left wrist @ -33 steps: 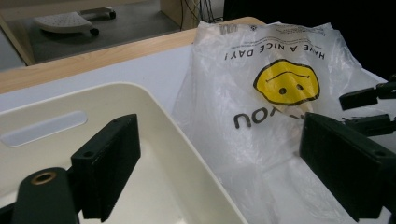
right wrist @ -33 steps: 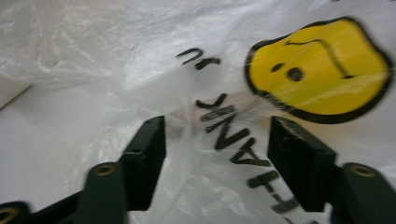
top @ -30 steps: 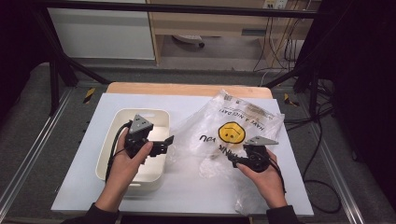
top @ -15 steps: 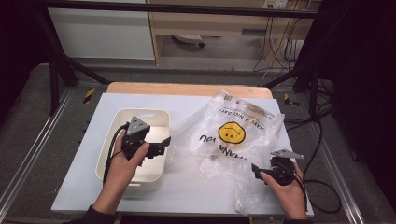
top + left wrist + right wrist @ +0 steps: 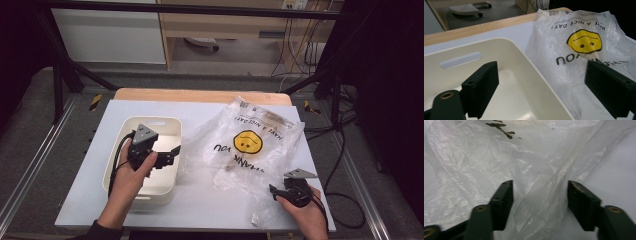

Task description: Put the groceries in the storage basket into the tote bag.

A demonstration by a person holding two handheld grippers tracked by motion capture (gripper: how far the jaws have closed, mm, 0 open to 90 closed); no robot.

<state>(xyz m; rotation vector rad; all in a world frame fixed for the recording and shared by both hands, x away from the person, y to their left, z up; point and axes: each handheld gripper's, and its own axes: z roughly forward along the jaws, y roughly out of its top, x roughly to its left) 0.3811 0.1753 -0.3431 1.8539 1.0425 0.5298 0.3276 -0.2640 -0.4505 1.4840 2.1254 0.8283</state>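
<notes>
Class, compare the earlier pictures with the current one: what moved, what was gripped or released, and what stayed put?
The right gripper slid from the plastic bag's middle to its near corner; its jaws have just been closing, a fold between them, not yet pinched. The left gripper stayed over the white tub, jaws open. The bag hardly shifted.

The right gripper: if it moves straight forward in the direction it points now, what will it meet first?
Most likely the clear plastic bag. The right gripper has just been closing its jaws, with a raised fold of the bag between them, apparently not yet pinched. The fold looks very near, though depth is unclear.
</notes>
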